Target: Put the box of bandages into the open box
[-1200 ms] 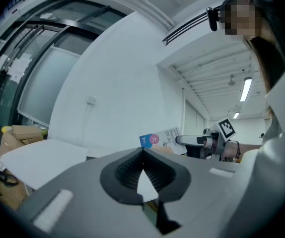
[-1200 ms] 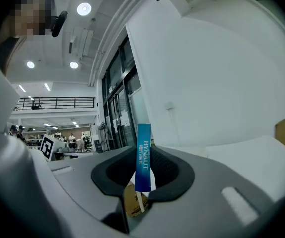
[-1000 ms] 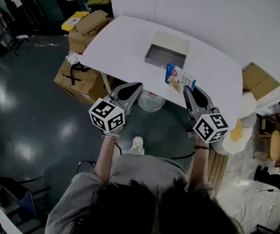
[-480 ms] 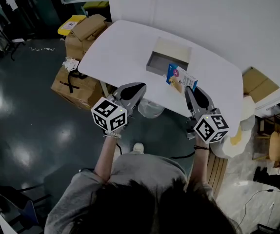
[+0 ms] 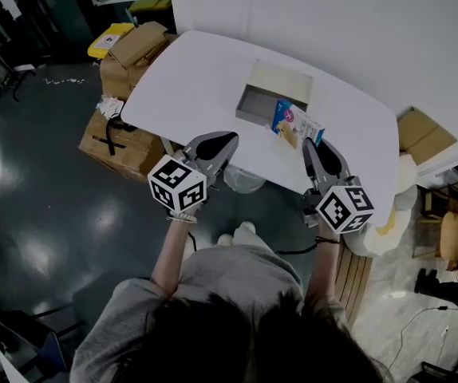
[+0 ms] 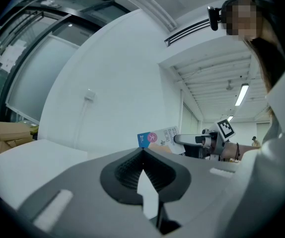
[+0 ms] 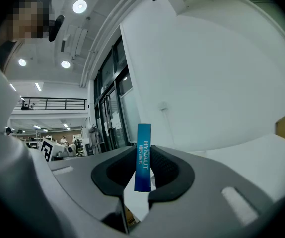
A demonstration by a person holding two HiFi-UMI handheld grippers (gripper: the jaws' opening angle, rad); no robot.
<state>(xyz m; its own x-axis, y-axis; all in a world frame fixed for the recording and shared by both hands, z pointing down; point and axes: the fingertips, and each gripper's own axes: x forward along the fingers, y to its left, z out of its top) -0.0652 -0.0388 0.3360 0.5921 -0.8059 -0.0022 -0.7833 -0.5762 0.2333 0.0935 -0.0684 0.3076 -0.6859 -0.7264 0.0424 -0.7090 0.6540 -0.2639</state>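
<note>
Head view, reading across from the left: I see cardboard cartons stacked on the dark, glossy floor, just beside the left end of the white surface. Next along is the left gripper, held over the near edge of the surface and well apart from everything that lies on it. In the left gripper view its fingers are pressed fully together, tip against tip, and I find nothing between them.

Further right, the open box sits on the surface toward the far side, its top open and its pale bottom showing. The box of bandages is just to the right of it, at the open box's near right corner. From my angle it overlaps that corner, and I cannot tell whether it touches the open box or rests on the surface. It is not down inside the open box.

The right gripper has hold of it from the near side. In the right gripper view the fingers are closed on the narrow blue edge of the box of bandages, which stands upright between them with white lettering running along it. At the left of that same view I can make out the marker cube of the left gripper, level with the right one.
</note>
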